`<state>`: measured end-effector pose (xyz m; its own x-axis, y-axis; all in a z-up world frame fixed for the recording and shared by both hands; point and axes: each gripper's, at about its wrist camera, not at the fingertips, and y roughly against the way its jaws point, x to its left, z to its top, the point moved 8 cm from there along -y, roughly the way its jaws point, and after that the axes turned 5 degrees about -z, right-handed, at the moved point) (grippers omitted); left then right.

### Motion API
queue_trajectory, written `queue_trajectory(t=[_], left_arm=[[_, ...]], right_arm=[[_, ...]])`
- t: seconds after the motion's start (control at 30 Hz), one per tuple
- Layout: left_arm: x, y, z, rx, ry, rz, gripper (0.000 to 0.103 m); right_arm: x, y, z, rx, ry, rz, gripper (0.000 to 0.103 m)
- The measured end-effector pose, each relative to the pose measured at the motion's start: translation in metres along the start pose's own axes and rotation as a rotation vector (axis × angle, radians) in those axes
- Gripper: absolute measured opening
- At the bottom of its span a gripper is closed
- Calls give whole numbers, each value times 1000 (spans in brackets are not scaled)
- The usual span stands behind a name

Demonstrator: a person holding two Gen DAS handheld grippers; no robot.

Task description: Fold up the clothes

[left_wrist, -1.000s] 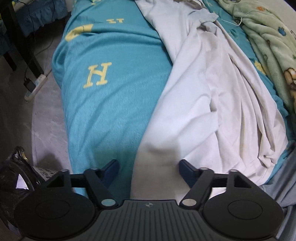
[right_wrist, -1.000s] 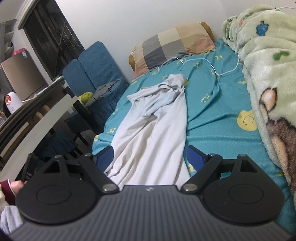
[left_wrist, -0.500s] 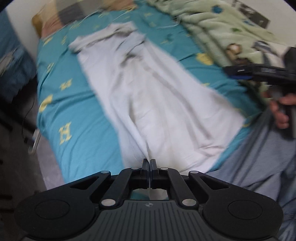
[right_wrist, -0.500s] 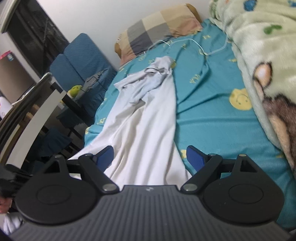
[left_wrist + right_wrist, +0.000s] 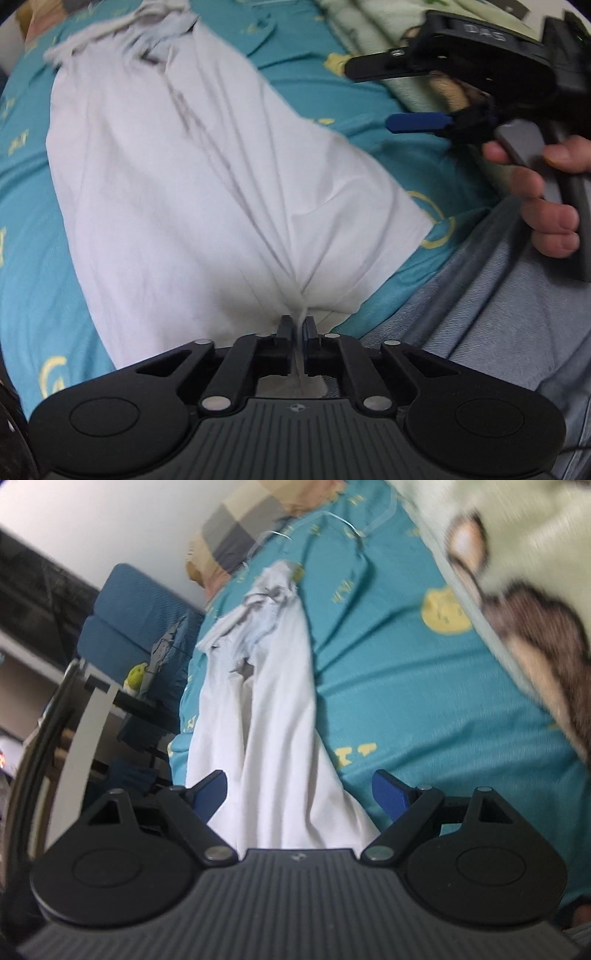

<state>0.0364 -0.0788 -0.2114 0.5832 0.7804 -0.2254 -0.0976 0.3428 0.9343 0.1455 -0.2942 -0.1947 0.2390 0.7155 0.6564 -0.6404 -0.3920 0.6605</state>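
Left tongs (image 5: 298, 328) pinch white garment (image 5: 207, 177) hem; blurred.

- The right gripper (image 5: 299, 790) is spread wide — its two blue fingertips (image 5: 389, 794) stand well apart, nothing clamped between them.
- A white garment (image 5: 273, 716) runs lengthwise up the bed, its near end passing between the open fingers and under the gripper's body.
- Its far end is bunched and rumpled, close to a checked pillow (image 5: 251, 524) at the head of the bed.
- Beneath lies a teal sheet (image 5: 406, 686) with yellow prints, including a round yellow face.
- Along the right edge sits a pale green blanket (image 5: 517, 554) with a brown cartoon figure — blurred.
- Left of the bed: a blue chair (image 5: 125, 616) and a dark table with a white edge.
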Motion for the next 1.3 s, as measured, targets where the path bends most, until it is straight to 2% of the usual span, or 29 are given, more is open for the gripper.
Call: queue_trajectory(t=[0.1,0.13,0.17,0.27,0.37,0.43,0.5,0.6,0.8,0.9,0.97,1.0,1.07,1.1,1.13,1.17,1.23,1.3], left_arm=[[15,11,4,-51,92,-31,41],[21,18,5,-78,120,-39,56],[29,24,7,-107,149,-36,66],[61,36,9,-183,281,0,74],[98,39,3,-217,441,73,78],[118,37,-2,-190,523,116,78],[131,33,-7,-141,586,116,78],[135,22,-8,-84,611,115,78],[121,11,-17,3,608,19,77],[110,6,-18,55,566,-16,76],[104,4,-18,78,534,-19,67],[103,5,-18,82,527,-21,65],[101,6,-17,84,522,-26,50],[101,7,-18,80,524,-27,45],[101,9,-18,75,528,-30,32],[101,11,-18,68,531,-33,25],[99,18,-17,45,531,-45,7],[97,30,-15,8,524,-56,4]], right_arm=[[-4,-9,-4,42,-18,-11,87],[-5,-12,-6,51,-8,-26,87],[-4,-14,-8,61,4,-39,87],[-3,-23,-14,91,45,-79,87],[-2,-30,-22,127,87,-106,87],[-1,-33,-27,153,105,-112,87],[-1,-36,-32,174,118,-115,87],[2,-38,-36,199,118,-91,88],[13,-36,-55,268,132,-12,82],[18,-36,-61,281,153,-9,80],[20,-34,-63,285,171,-8,58],[21,-34,-65,289,178,-7,52],[22,-33,-68,299,191,0,30],[25,-35,-69,308,199,7,26],[27,-35,-70,313,212,12,18],[29,-35,-72,312,229,10,12],[32,-34,-71,298,247,5,9],[34,-31,-67,281,244,11,7]])
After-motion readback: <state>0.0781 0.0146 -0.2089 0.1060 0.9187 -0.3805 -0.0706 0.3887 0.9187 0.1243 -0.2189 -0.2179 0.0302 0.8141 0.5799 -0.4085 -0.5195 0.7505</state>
